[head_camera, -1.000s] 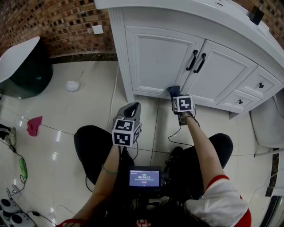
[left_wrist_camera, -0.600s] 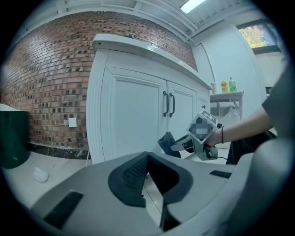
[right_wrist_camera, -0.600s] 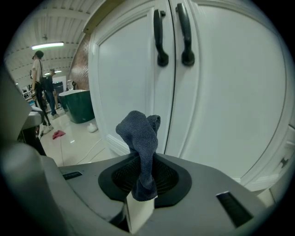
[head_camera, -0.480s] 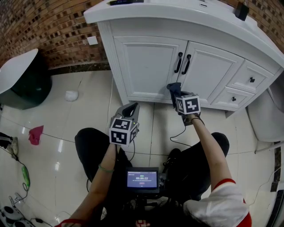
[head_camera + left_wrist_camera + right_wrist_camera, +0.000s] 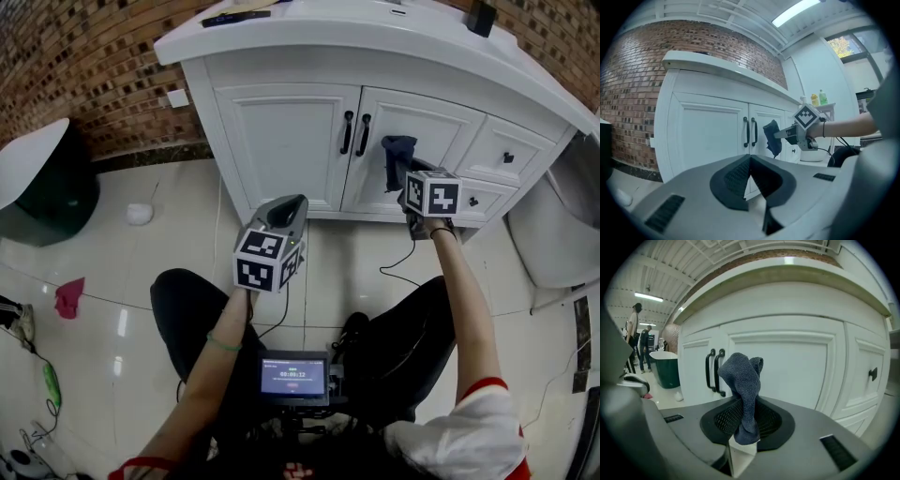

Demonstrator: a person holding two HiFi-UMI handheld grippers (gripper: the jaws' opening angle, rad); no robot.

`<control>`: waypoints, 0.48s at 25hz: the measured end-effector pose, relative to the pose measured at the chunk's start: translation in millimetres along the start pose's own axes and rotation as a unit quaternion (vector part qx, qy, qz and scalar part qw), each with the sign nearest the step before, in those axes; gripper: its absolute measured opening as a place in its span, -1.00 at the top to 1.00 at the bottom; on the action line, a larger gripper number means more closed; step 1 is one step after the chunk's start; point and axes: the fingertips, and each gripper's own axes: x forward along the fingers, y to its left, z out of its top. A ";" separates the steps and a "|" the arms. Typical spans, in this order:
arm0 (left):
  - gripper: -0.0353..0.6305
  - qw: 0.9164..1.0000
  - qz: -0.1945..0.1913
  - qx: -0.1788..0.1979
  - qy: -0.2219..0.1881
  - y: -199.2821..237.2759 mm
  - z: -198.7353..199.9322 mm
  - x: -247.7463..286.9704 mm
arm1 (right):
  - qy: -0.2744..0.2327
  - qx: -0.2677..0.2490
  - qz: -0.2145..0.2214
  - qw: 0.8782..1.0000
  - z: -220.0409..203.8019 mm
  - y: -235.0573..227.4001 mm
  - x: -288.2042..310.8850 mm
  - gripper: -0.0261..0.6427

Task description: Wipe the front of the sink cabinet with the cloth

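Observation:
The white sink cabinet (image 5: 281,141) (image 5: 787,362) (image 5: 703,136) has two doors with black handles (image 5: 354,133) and drawers on the right. My right gripper (image 5: 401,169) (image 5: 743,425) is shut on a dark blue cloth (image 5: 397,150) (image 5: 743,380) (image 5: 772,137), held up against the right door near its upper middle. The cloth bunches upward from the jaws. My left gripper (image 5: 286,214) (image 5: 750,173) is shut with nothing in it. It hangs back from the cabinet over the floor in front of the left door.
A dark green tub with a white rim (image 5: 42,173) stands at the left by the brick wall. A white wad (image 5: 139,214) and a pink rag (image 5: 67,295) lie on the tiled floor. A white fixture (image 5: 553,225) stands right of the cabinet. Two people stand far off (image 5: 640,343).
My right gripper has carried the cloth from the cabinet's bottom edge up and to the right onto the right door. The left gripper has barely moved.

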 end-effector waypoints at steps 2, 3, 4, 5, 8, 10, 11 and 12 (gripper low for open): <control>0.79 1.000 -0.008 0.005 -0.006 -10.4 8.4 4.7 | -0.023 -0.003 0.002 1.000 23.2 -1.6 -8.9 0.70; 0.79 1.000 -0.011 0.007 -0.008 -15.0 11.0 6.4 | -0.034 -0.007 0.005 0.999 35.1 -0.2 -12.5 0.70; 0.79 1.000 -0.013 0.009 -0.008 -19.0 12.3 7.5 | -0.045 -0.011 0.009 0.999 46.4 2.4 -15.0 0.70; 0.79 1.000 -0.014 0.011 -0.007 -22.5 12.4 8.3 | -0.054 -0.014 0.014 0.998 57.0 5.8 -16.1 0.70; 0.79 1.000 -0.016 0.013 0.002 -28.9 9.8 9.1 | -0.078 -0.021 0.031 0.996 86.4 21.6 -14.1 0.70; 0.79 1.000 -0.014 0.012 0.007 -30.0 8.5 8.1 | -0.086 -0.028 0.042 0.995 101.2 35.0 -10.2 0.70; 0.79 1.000 -0.013 0.012 0.008 -29.9 8.4 7.0 | -0.087 -0.036 0.045 0.994 106.3 40.6 -7.8 0.70; 0.79 1.000 -0.012 0.012 0.010 -29.3 8.4 5.4 | -0.087 -0.048 0.046 0.994 109.5 44.3 -5.6 0.70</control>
